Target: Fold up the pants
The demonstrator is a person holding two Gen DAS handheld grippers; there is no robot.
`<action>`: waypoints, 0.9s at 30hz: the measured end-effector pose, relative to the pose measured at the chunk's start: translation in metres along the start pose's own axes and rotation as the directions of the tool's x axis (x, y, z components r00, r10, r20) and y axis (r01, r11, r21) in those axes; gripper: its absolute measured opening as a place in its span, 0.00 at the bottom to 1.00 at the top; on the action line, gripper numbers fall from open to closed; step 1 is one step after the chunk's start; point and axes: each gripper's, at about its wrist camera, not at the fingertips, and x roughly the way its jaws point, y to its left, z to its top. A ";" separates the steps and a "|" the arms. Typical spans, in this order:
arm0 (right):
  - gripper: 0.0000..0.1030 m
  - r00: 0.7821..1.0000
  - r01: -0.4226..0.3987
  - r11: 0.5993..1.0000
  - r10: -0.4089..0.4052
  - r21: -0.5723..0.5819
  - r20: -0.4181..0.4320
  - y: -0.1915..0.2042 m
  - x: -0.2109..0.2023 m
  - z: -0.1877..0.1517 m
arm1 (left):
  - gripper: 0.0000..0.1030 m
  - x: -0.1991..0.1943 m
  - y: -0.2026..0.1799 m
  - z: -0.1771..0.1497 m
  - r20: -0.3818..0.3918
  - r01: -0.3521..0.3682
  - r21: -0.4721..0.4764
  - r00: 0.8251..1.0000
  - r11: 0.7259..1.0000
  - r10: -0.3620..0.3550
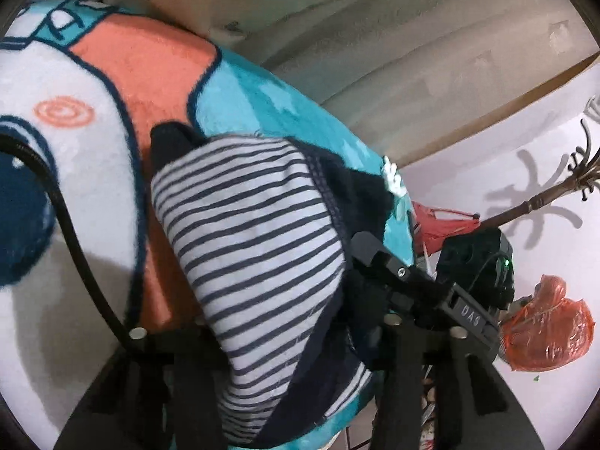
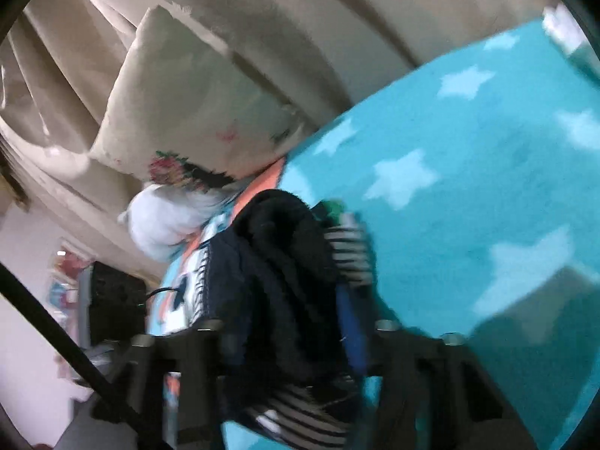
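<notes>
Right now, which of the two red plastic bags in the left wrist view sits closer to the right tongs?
The upper red bag, partly hidden behind the blanket's edge, just above the right tongs. The fuller crumpled bag lies lower right, beyond the gripper's body.

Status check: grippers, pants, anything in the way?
Left gripper and right gripper both clamped on striped pants, bunched over blanket. Pillow behind, clear.

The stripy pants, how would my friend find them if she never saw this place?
Look for the big fluffy teal blanket with pale stars and an orange patch, spread over the bed. Bunched on it, gripped by both the left gripper and the right gripper, are the pants. Only they have thin navy-and-white stripes and a dark fuzzy lining.
</notes>
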 end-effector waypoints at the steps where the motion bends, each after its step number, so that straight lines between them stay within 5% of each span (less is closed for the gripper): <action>1: 0.33 1.000 -0.007 1.000 0.006 -0.012 -0.002 0.005 0.002 0.001 | 0.35 -0.007 0.000 0.002 0.014 0.010 -0.005 1.000 1.000 -0.010; 5: 0.33 0.999 -0.044 0.996 0.046 -0.079 0.017 0.038 0.008 0.015 | 0.34 -0.027 -0.004 0.019 0.065 0.014 0.007 0.998 1.000 -0.015; 13: 0.33 1.000 0.011 0.989 -0.007 -0.146 0.028 0.066 0.051 0.053 | 0.34 -0.032 0.013 0.069 0.115 -0.119 0.004 0.986 0.993 0.118; 18: 0.33 0.998 0.040 0.998 -0.042 -0.056 -0.048 0.043 0.073 0.038 | 0.35 -0.025 0.036 0.058 0.075 -0.146 -0.027 0.986 0.989 0.148; 25: 0.33 0.986 0.165 0.981 -0.168 -0.098 -0.021 0.040 0.038 0.004 | 0.43 -0.030 0.037 0.054 0.038 -0.158 -0.001 0.987 0.988 0.157; 27: 0.43 0.980 0.194 0.975 -0.197 -0.103 -0.015 0.037 0.029 0.002 | 0.47 -0.040 0.037 0.052 0.043 -0.150 0.006 0.988 0.989 0.150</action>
